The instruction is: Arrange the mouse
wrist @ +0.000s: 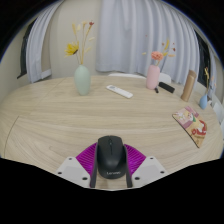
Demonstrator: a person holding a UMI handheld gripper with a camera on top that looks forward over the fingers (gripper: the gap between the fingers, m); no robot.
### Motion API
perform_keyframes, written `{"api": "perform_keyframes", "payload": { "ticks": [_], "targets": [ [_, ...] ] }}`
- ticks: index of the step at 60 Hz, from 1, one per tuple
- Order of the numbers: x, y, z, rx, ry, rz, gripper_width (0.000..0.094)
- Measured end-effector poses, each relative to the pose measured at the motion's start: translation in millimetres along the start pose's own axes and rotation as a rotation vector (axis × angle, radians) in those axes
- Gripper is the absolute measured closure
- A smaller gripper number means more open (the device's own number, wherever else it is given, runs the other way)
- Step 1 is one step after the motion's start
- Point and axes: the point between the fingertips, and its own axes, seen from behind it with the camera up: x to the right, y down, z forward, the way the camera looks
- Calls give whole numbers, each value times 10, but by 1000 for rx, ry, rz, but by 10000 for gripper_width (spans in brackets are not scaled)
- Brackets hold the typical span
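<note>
A black computer mouse [110, 158] with a scroll wheel and small lettering sits between my gripper's two fingers [110, 172], its sides against the magenta pads [88, 157]. The gripper is shut on the mouse, over the near part of a light wooden table [60, 125]. I cannot tell whether the mouse rests on the table or is lifted just off it. The mouse's rear end is hidden low between the fingers.
Beyond the fingers stand a teal vase with yellow flowers [82, 78], a white remote [120, 91], and a pink vase with flowers [153, 76]. A wooden block [187, 85] and an open book [190, 122] lie at the right. Curtains hang behind the table.
</note>
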Motion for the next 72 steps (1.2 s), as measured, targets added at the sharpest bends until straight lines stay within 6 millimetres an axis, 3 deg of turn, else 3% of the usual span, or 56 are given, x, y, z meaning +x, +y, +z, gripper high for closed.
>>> {"api": "perform_keyframes", "payload": {
  "ticks": [9,13,18,23,29,35,44,49,61,69,72],
  "targets": [
    [211,-72,-122,-20,30,39,560],
    [375,-235,-239,-15,40,68,561],
    [662,-579,-388,20,50,90,560],
    [1097,-990,-525,70,73,103,561],
    [1764,-1434,-585,126,112,107,560],
    [2561,-1666,-491,160,174,93,561],
    [3531,-1525,-128,131,207,125,561],
    [3885,-1331,138,103,217,96,562],
    [4081,-695,681,7,146,113,560],
    [4084,-468,814,-28,117,136,498],
    [4084,-483,822,-17,109,137,440]
  ]
}}
